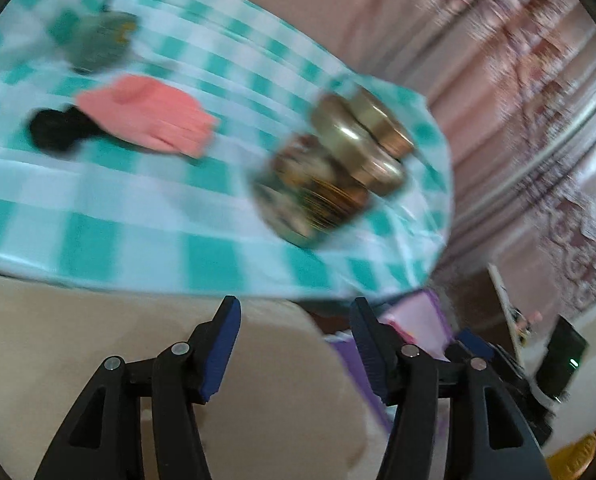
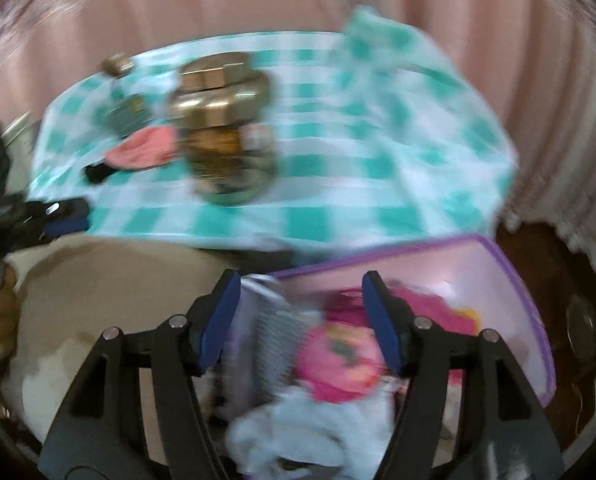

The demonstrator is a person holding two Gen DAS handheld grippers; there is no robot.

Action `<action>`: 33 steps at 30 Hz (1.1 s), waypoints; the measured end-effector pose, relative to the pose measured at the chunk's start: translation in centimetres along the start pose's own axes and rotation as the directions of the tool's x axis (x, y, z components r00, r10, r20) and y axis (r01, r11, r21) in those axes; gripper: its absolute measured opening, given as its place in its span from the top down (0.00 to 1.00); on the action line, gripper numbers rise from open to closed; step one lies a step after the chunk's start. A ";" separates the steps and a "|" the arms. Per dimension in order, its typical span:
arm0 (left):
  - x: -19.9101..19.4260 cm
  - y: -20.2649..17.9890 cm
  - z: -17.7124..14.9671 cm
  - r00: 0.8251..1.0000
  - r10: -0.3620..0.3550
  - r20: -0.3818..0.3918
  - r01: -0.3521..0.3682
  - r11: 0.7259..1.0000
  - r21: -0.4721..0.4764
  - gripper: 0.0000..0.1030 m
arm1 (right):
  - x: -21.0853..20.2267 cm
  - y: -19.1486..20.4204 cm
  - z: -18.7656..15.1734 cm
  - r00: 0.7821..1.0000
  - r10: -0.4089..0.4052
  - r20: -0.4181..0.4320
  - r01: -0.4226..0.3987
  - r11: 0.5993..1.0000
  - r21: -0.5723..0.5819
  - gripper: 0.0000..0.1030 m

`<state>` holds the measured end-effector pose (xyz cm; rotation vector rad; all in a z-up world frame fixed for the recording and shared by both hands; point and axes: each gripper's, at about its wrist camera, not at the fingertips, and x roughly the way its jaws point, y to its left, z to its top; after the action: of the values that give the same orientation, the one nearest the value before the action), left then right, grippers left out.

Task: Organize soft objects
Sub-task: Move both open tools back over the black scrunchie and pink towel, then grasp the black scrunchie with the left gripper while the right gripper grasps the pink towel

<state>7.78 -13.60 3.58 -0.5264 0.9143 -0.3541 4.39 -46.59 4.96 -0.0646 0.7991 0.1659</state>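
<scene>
Checked teal-and-white tablecloth (image 1: 146, 200) fills the background, a pink glove (image 1: 150, 116) lying ahead and left of the left gripper (image 1: 294, 344), fingers toward its right. Both grippers stand wide and empty; the right gripper (image 2: 302, 320) hovers above the purple bin (image 2: 510, 292) of soft things.

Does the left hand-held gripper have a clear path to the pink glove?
Probably yes: the left hand-held gripper is open and empty, and only bare checked cloth lies before the pink glove.
</scene>
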 end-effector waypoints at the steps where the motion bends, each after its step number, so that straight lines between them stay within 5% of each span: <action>1: -0.4 0.9 0.4 1.000 0.025 0.014 -0.025 1.000 -0.003 0.43 | 0.2 1.1 0.4 1.000 0.025 -0.002 -0.025 0.999 -0.024 0.32; 6: -2.5 5.5 2.6 0.984 0.168 0.059 -0.167 0.986 -0.024 0.41 | 1.6 7.0 1.5 0.993 0.119 -0.021 -0.121 0.981 -0.153 0.28; 12: -2.7 10.5 5.2 0.940 0.340 0.027 -0.338 0.939 -0.058 0.38 | 3.2 12.5 3.5 0.980 0.197 -0.036 -0.200 0.945 -0.261 0.21; 18: -0.6 12.0 8.4 0.904 0.428 0.009 -0.428 0.904 0.018 0.28 | 5.5 17.0 5.5 0.967 0.250 -0.047 -0.251 0.902 -0.351 0.16; 20: 0.6 12.1 9.4 0.877 0.480 -0.015 -0.477 0.875 0.079 0.28 | 6.4 18.3 6.3 0.964 0.262 -0.050 -0.262 0.891 -0.371 0.14; 29: 4.3 13.4 12.9 0.842 0.539 -0.014 -0.532 0.836 0.136 0.28 | 10.8 22.0 9.9 0.955 0.287 -0.071 -0.291 0.878 -0.379 0.13; 33: 5.1 14.6 13.7 0.845 0.535 -0.019 -0.530 0.841 0.108 0.28 | 12.6 22.4 11.6 0.953 0.295 -0.074 -0.302 0.892 -0.336 0.10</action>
<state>22.88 -0.45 -1.25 -0.1535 1.0440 0.0985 17.37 -21.54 4.14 -0.2755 0.7914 0.5994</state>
